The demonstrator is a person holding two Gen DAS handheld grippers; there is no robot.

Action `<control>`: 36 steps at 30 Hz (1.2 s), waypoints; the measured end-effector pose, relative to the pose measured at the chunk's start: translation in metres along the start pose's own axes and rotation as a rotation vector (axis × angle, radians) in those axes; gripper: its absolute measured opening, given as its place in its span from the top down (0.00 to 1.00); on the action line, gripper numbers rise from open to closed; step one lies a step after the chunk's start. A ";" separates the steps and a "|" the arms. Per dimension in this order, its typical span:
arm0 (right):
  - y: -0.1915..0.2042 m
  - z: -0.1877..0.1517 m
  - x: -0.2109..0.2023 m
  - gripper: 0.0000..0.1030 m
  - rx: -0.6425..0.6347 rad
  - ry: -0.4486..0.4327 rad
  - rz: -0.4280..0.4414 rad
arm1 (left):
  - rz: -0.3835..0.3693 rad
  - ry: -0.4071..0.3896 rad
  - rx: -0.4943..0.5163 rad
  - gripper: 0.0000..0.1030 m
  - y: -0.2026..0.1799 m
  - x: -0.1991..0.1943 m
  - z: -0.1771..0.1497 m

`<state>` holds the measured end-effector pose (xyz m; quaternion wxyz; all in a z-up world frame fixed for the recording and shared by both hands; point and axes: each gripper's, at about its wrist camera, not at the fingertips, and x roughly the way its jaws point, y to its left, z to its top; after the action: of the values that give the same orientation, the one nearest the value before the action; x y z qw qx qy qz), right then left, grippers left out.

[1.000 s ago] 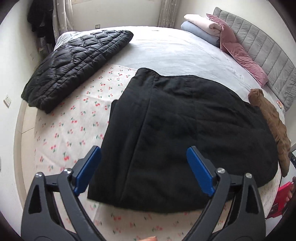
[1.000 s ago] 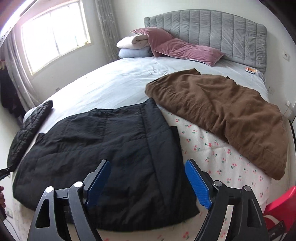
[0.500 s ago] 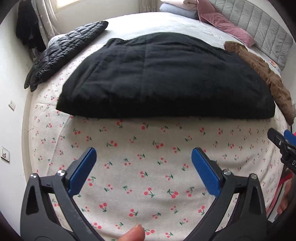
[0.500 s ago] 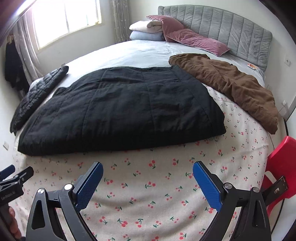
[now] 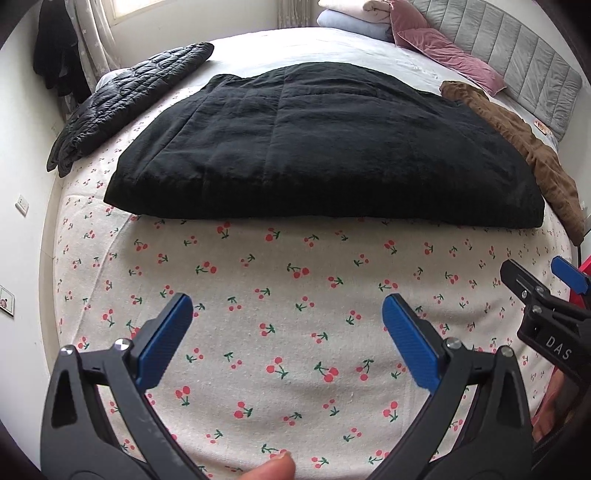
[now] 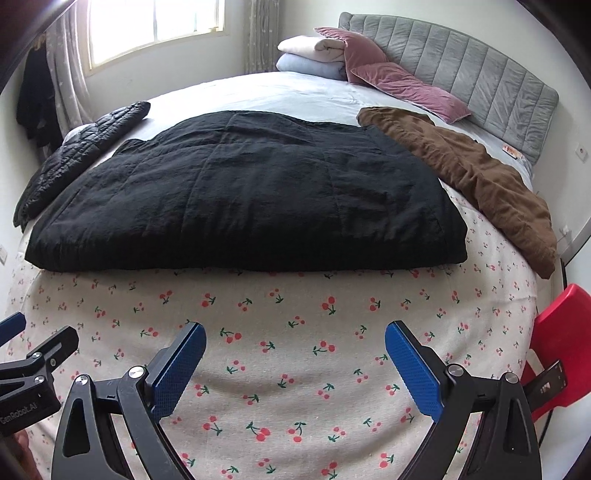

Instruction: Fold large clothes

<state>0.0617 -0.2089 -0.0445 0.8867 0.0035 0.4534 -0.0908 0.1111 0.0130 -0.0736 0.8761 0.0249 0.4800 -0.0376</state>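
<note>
Hovering both grippers empty over the cherry-print sheet (image 5: 295,332) at the bed's foot edge.
We hold the left gripper (image 5: 287,334) and right gripper (image 6: 294,363) spread wide; the folded black coat (image 6: 240,199) lies mid-bed, between the quilted jacket (image 5: 122,99) and brown garment (image 6: 476,184).

- A wide bed (image 6: 295,354) is filling most of the room, and a cream cherry-print sheet (image 5: 295,295) is covering its near end.
- A pale grey cover (image 6: 266,96) is lying over the far half.
- A grey padded headboard (image 6: 461,62) is standing against the white wall (image 6: 576,122) on the right.
- Mauve cushions (image 6: 399,81) are leaning on it, beside folded white and blue bedding (image 6: 314,55).
- Daylight is coming through a window (image 6: 155,26) in the far wall, with pale curtains (image 6: 70,81) hanging beside it.
- Dark clothing (image 5: 55,62) is hanging in the left corner.
- A red chair (image 6: 557,332) is standing at the bed's right edge.
- A wall socket (image 5: 22,203) is sitting on the left wall.
</note>
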 end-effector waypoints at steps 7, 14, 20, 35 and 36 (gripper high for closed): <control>0.000 -0.001 0.000 0.04 0.008 0.000 -0.003 | -0.011 0.001 0.011 0.01 -0.004 -0.001 -0.002; 0.001 -0.003 0.002 0.04 0.000 0.007 0.007 | -0.013 0.006 0.012 0.01 -0.005 -0.001 -0.003; 0.001 -0.003 0.001 0.04 0.001 0.004 0.009 | -0.016 0.011 0.018 0.01 -0.006 0.000 -0.003; 0.002 -0.003 0.001 0.04 0.003 0.007 0.015 | -0.016 0.014 0.020 0.01 -0.007 0.001 -0.004; 0.001 -0.003 0.002 0.04 0.003 0.006 0.015 | -0.016 0.014 0.020 0.01 -0.007 0.001 -0.004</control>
<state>0.0607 -0.2076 -0.0474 0.8859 0.0084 0.4561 -0.0847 0.1077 0.0059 -0.0761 0.8721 0.0301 0.4859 -0.0490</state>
